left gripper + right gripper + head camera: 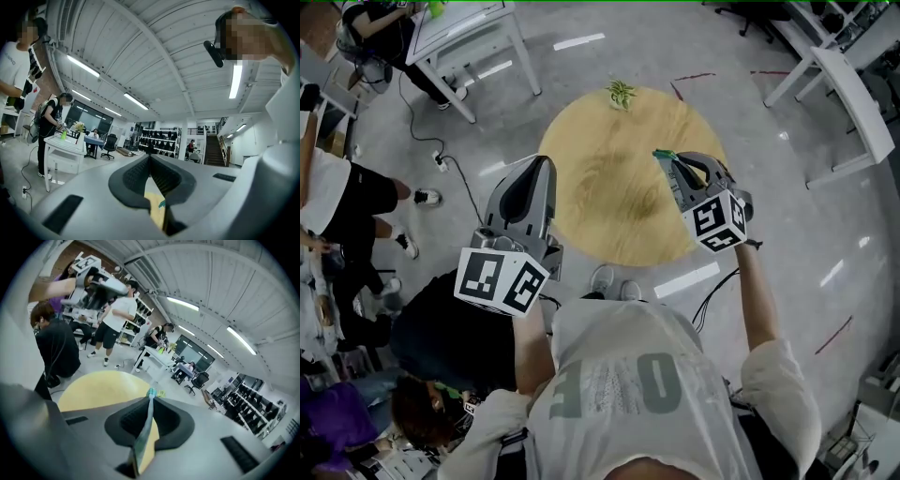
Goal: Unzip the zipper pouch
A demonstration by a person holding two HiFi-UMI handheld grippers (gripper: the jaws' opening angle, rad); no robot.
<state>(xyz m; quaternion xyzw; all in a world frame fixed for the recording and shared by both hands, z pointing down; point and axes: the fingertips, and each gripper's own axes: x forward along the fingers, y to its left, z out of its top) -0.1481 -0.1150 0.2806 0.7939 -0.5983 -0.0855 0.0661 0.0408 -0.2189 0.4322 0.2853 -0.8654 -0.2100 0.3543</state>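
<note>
Item: zipper pouch, not seen whole. We log a flat greenish strip [142, 439], teal at its tip, clamped edge-on between the closed jaws of the right gripper [150, 398] over the round table [600, 197]. We take it for the pouch or its pull but cannot tell which. Left gripper [150, 157]: jaws together, nothing held. Small green-and-yellow item [621, 92] at the table's far edge: unidentified. Handling, as we judge: light, limp, apt to fold. We would pinch the pull tab with one gripper and the fabric end beside the zipper with the other.
</note>
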